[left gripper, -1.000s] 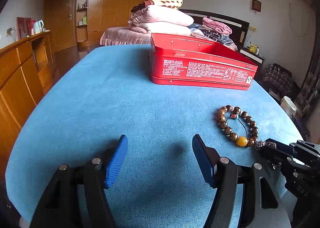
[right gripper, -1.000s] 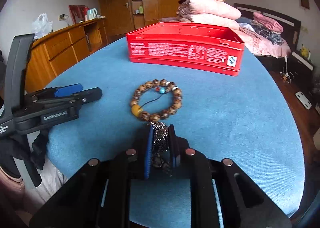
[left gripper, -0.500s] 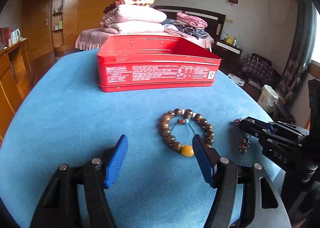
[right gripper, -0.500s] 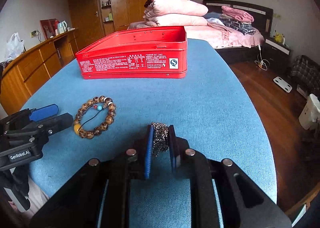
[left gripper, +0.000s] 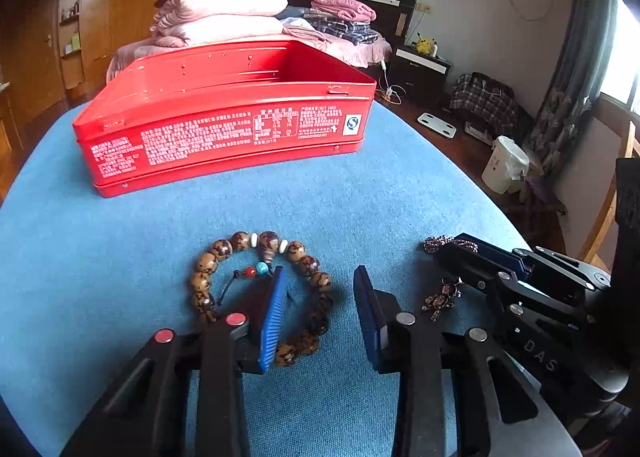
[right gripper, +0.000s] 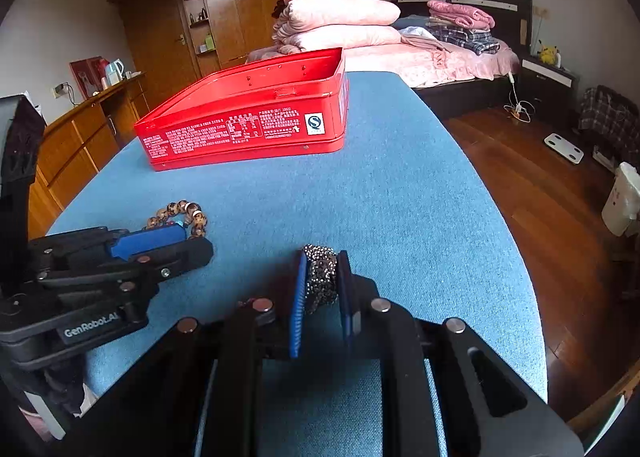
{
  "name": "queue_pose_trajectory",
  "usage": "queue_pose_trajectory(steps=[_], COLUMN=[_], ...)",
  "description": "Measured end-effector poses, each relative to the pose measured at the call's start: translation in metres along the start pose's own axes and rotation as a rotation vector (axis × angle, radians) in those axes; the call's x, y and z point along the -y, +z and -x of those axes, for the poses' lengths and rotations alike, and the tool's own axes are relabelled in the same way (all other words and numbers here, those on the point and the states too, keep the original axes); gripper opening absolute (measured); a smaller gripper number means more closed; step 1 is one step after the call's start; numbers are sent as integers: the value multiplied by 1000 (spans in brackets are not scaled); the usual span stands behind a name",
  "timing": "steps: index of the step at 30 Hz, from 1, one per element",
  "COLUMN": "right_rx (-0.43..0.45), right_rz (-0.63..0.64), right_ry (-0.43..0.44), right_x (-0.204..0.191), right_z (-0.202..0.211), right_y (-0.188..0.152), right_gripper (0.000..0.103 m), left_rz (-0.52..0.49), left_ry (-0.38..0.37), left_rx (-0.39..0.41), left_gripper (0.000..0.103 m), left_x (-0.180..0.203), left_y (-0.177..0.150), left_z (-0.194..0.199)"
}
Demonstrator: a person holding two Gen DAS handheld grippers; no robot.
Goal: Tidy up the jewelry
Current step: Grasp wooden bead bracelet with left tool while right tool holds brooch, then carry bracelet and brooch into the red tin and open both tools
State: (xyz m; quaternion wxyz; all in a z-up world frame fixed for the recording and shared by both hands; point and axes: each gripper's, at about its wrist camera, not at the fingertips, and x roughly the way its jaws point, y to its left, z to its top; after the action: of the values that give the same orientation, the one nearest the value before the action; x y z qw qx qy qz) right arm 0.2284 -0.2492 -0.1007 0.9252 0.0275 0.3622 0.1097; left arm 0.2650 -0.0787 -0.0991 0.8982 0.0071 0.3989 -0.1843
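Two grippers work over a bench (left gripper: 120, 241) covered in blue woven cloth, whose rounded right edge drops to a dark wooden floor (right gripper: 540, 193). Wide bare cloth lies between the grippers and the red tin box (left gripper: 224, 117), which stands well apart from them toward the far side. The box is a shallow, glossy metal rectangle with white print along its near wall; the part of its inside that shows holds nothing, though its floor is mostly hidden.

The left gripper (left gripper: 320, 313) has its blue ribbed pads apart, straddling the near right arc of the bead bracelet (left gripper: 260, 293): one pad stands inside the ring and the other outside it. The bracelet is a loop of round, mottled brown beads with white spacers, a red and a turquoise bead and a dark cord, lying flat on the cloth.

The right gripper (right gripper: 320, 289) is clamped on a sparkly chain (right gripper: 320, 277), a bunched mesh of tiny dark glittering links. From the left wrist view, part of it dangles below the pads, just beside the bracelet.
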Motion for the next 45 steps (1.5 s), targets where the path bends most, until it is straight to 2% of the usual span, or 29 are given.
queue_pose_trajectory(steps=[7, 9, 13, 14, 15, 17, 20, 26, 31, 36, 45], right_rx=[-4, -6, -6, -7, -8, -8, 1, 25, 54, 80, 123], right_rz=[-16, -22, -21, -20, -16, -3, 5, -15, 19, 49, 102], right_ry=[18, 18, 12, 10, 6, -7, -19, 10, 18, 39, 11], right_x=[2, 4, 3, 2, 2, -1, -3, 0, -8, -18, -27], right_z=[0, 0, 0, -1, -1, -2, -2, 3, 10, 18, 24], right_y=[0, 0, -1, -1, -1, -2, -3, -4, 0, 12, 55], right_gripper=[16, 16, 16, 16, 16, 16, 15, 14, 14, 14, 14], left_rz=[25, 18, -18, -23, -23, 1, 38, 56, 73, 74, 79], left_ry=[-20, -19, 7, 18, 42, 45, 9, -1, 1, 14, 59], left_rx=[-18, -21, -11, -8, -2, 11, 15, 27, 79, 126, 192], left_gripper=[27, 33, 33, 29, 18, 11, 11, 11, 11, 11, 11], left_x=[0, 3, 9, 9, 9, 4, -2, -6, -16, -23, -43], left_y=[-1, -2, -4, -4, -4, -4, -3, -3, 2, 8, 35], left_z=[3, 3, 2, 2, 2, 1, 1, 8, 27, 45, 65])
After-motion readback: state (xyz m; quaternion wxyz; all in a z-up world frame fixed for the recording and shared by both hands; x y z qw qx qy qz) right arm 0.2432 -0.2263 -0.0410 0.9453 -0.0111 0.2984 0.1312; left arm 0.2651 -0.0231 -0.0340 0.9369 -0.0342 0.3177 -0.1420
